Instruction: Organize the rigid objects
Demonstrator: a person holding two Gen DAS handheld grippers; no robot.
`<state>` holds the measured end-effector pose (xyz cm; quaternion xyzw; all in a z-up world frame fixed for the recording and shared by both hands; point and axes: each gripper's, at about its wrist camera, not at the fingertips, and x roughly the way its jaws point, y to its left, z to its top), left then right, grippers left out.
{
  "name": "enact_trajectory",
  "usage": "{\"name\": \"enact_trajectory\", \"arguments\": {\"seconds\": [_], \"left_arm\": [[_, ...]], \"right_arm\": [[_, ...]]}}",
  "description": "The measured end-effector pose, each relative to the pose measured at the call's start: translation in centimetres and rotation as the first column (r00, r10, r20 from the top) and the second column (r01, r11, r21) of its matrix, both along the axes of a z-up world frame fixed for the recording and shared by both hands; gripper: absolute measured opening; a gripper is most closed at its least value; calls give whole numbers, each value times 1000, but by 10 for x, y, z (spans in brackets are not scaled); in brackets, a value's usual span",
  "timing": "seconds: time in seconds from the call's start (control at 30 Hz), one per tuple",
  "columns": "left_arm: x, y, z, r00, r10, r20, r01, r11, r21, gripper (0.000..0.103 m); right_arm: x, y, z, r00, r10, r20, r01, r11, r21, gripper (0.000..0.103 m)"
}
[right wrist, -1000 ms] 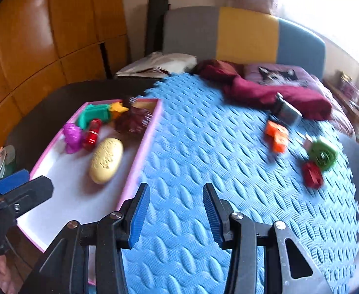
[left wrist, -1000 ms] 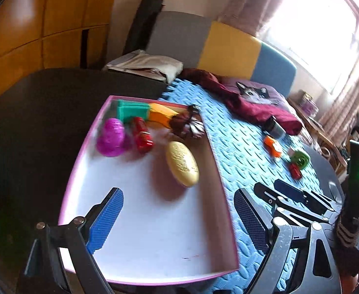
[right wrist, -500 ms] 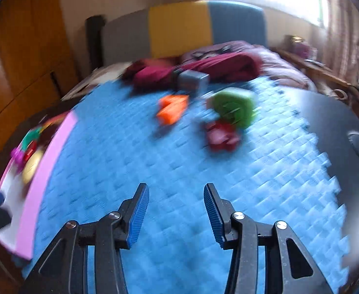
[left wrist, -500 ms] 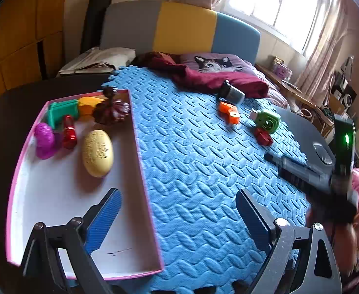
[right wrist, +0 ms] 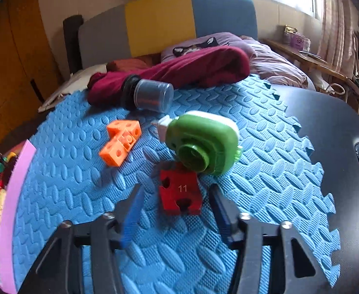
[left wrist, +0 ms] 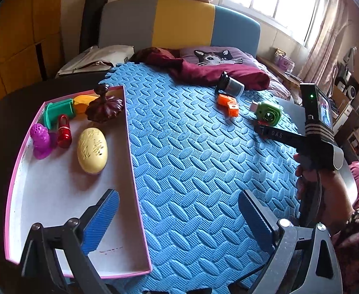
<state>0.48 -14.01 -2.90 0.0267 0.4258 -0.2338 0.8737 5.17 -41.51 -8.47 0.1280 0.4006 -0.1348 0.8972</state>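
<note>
Your right gripper is hanging low over the blue embossed foam mat, and its blue-padded jaws are flanking the red plastic block stamped "11" with a gap on either side, so nothing is clamped; those jaws have just been closing in, with the block lying between them. The block is resting flat on the mat, and its far edge is tucked against the green round plastic toy with a raised spout, which is leaning over it. Beyond and to the left, the orange plastic cube cluster with round holes is sitting apart on the mat, and the grey cylindrical jar with a black lid is lying on its side against the maroon cloth. Your left gripper is hovering with its jaws spread wide and empty, having just been opening further; one pad is over the pink-rimmed white tray and the other over the mat. In the tray's far end you are keeping a cream egg-shaped object, a purple dotted toy, a red shiny piece, a teal plastic piece and a dark brown knobbed ornament.
</note>
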Motion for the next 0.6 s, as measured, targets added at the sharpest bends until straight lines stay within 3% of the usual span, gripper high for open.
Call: {"name": "enact_trajectory", "arguments": {"seconds": [0.03,0.3,0.6], "left_arm": [[1,-1,0,1000,2,0,-2,1000,1,98],[18,-27,8,1000,3,8,-3,1000,8,98],[52,-87,13,998,-58,14,58,997,48,99]], "right_arm": [[-1,0,1,1000,16,15,-16,1000,15,32],[-23,9,1,998,51,23,-52,998,32,32],[-51,14,2,999,40,33,-41,999,29,32]]}}
